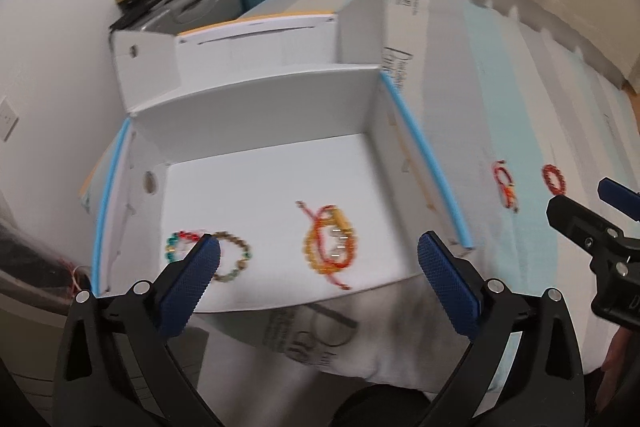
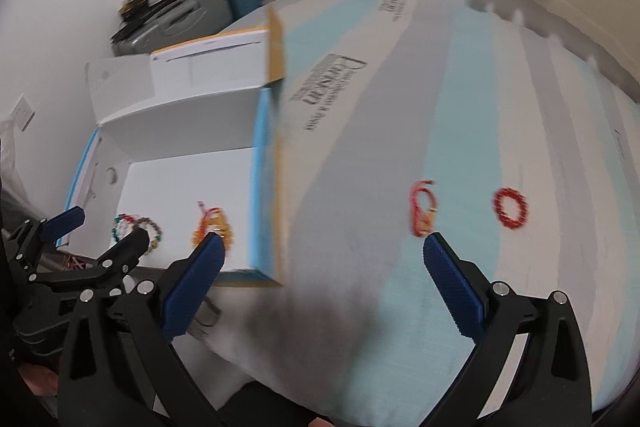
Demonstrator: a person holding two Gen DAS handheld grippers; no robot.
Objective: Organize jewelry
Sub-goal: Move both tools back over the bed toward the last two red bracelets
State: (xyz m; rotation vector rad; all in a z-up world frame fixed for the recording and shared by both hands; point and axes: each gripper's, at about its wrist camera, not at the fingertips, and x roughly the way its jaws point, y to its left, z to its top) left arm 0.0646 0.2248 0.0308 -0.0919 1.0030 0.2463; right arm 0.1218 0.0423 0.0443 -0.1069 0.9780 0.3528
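We hold the left gripper [image 1: 318, 251] above the open white box [image 1: 256, 107], its blue pads spread wide with nothing between them. On the box floor lie a multicoloured bead bracelet [image 1: 182, 245], a brown bead bracelet [image 1: 236, 261] touching it, and a tangle of orange bracelets [image 1: 330, 241] well to their right. Our right gripper [image 2: 322, 253] hangs over the striped bedcover [image 2: 460, 107], jaws equally wide and empty. Beyond its fingertips, on the cover, rest a red-orange cord bracelet [image 2: 423, 207] and, just beside it, a red bead bracelet [image 2: 510, 207].
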